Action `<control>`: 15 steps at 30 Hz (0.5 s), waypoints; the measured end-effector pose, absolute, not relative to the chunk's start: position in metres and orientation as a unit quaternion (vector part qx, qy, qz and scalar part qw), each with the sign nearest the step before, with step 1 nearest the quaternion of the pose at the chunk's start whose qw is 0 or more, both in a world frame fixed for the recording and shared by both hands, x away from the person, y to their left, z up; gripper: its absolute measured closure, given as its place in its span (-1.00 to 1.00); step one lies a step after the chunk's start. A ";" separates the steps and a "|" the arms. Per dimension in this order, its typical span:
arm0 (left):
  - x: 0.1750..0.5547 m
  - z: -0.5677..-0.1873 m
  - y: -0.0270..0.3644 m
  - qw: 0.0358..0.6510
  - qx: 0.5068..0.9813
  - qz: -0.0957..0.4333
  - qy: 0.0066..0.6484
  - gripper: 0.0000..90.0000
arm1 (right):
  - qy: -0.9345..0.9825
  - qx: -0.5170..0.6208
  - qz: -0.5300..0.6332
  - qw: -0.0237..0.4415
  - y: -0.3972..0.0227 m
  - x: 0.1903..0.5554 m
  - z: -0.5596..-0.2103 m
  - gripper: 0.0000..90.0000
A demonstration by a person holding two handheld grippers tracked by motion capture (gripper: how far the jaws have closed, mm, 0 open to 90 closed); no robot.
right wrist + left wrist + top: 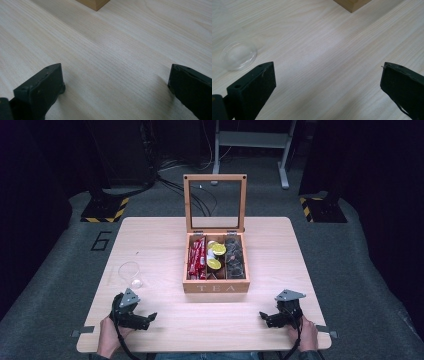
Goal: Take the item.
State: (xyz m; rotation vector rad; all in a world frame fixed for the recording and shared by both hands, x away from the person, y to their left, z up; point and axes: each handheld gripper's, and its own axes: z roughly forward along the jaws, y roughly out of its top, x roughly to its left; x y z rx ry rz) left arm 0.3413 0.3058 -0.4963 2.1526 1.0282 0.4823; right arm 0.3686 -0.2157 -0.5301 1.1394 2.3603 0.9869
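Observation:
A wooden tea box (216, 287) marked TEA stands mid-table with its glass-paned lid (215, 202) raised upright. Inside it are red sachets (197, 257) on the left, yellow-topped capsules (217, 256) in the middle and dark packets (234, 258) on the right. A clear glass (131, 274) lies on its side left of the box; its round base (238, 55) shows in the left gripper view. My left gripper (150, 318) rests open near the front left, its jaws wide apart over bare wood (327, 75). My right gripper (264, 317) is open at the front right, nothing between its jaws (115, 77).
The light wooden table (280, 250) has a corner of the box (352, 4) ahead of the left gripper and another corner (93, 3) ahead of the right. Beyond the table are grey floor, cables and stand bases with yellow-black tape (105, 210).

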 end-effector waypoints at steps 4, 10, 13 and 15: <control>0.344 -0.494 0.299 0.344 0.836 0.180 0.387 -1.00 | 0.831 0.401 0.347 0.170 -0.216 0.369 -0.530 -1.00; 0.348 -0.486 0.290 0.344 0.844 0.177 0.372 -1.00 | 0.831 0.401 0.347 0.170 -0.216 0.369 -0.530 -1.00; 0.350 -0.479 0.282 0.350 0.846 0.176 0.363 -1.00 | 0.831 0.401 0.347 0.170 -0.216 0.369 -0.530 -1.00; 0.352 -0.476 0.279 0.351 0.847 0.179 0.356 -1.00 | 0.831 0.401 0.347 0.170 -0.216 0.369 -0.530 -1.00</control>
